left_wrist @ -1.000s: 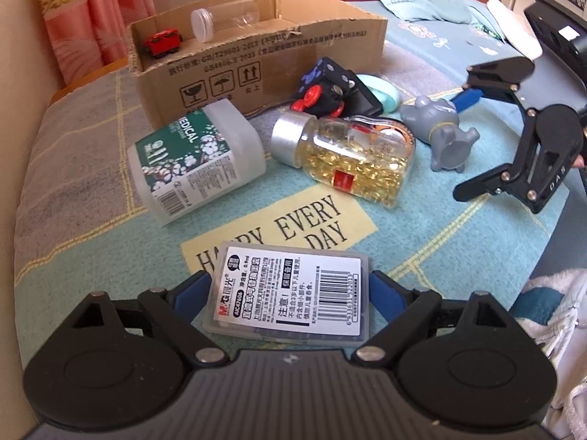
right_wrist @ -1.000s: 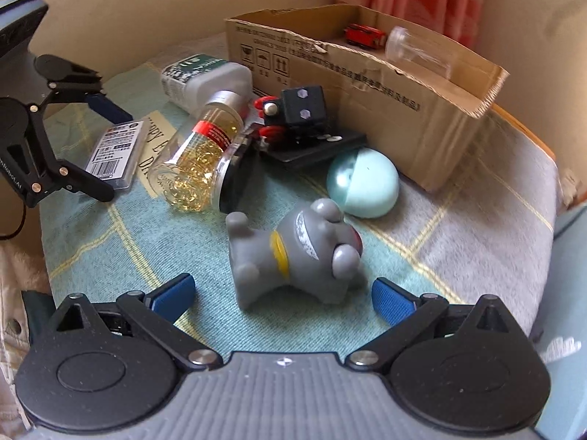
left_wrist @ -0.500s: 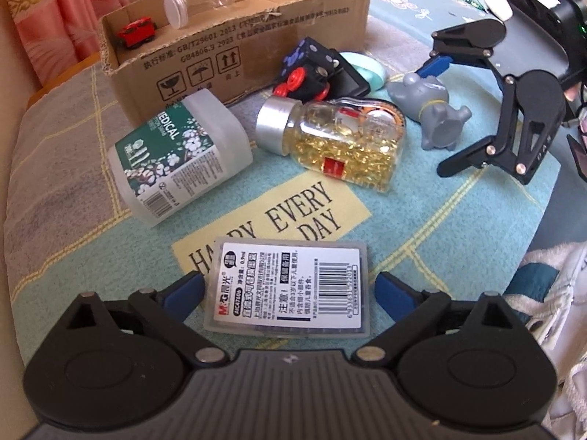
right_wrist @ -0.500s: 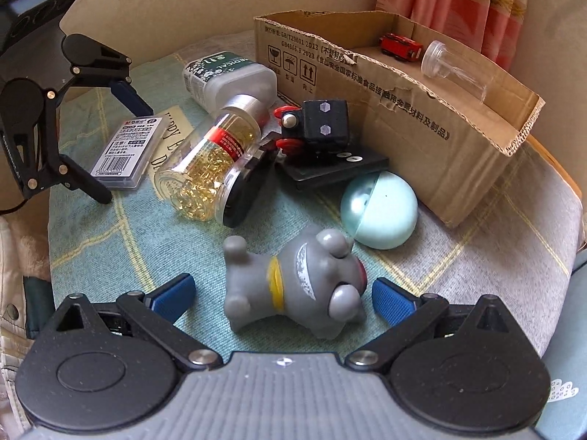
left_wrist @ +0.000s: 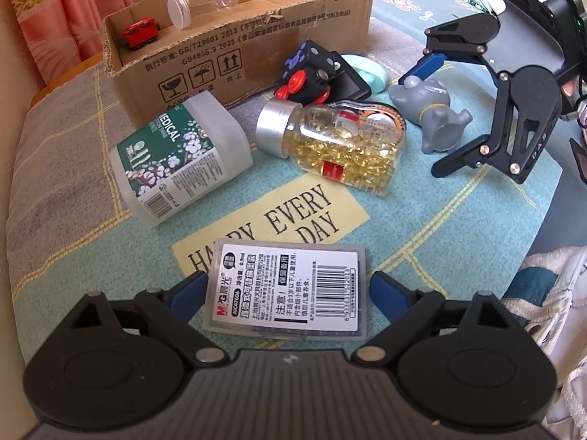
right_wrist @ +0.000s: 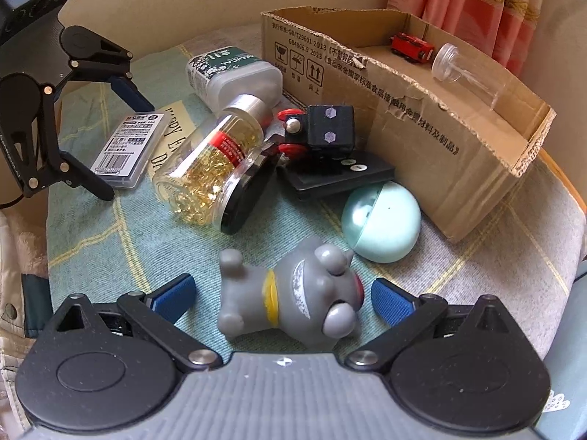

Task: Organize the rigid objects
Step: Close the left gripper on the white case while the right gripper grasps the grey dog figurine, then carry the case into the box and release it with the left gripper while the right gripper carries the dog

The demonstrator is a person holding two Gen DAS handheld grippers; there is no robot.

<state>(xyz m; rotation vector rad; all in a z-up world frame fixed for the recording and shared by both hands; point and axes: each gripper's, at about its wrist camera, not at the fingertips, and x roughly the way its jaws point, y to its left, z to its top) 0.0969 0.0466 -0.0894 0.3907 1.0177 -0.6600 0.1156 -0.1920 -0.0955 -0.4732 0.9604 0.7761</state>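
My left gripper (left_wrist: 288, 295) is open, its blue pads on either side of a flat clear refill case (left_wrist: 288, 289) lying on the cloth; the left pad sits close to its edge. My right gripper (right_wrist: 282, 299) is open around a grey toy dog (right_wrist: 293, 299) lying on its side. The dog also shows in the left wrist view (left_wrist: 433, 110). A cardboard box (left_wrist: 234, 36) at the back holds a red toy car (left_wrist: 141, 33) and a clear tube (left_wrist: 201, 2).
On the cloth lie a white MEDICAL bottle (left_wrist: 176, 157), a jar of gold capsules (left_wrist: 337, 143), a black block with red wheels (left_wrist: 312, 73) on a black slab, and a mint dome (right_wrist: 381, 222). A pink curtain (left_wrist: 73, 11) hangs behind the box.
Both grippers have moved forward and lower: the case now lies deeper between the left pads, and the dog deeper between the right pads. Both stay open.
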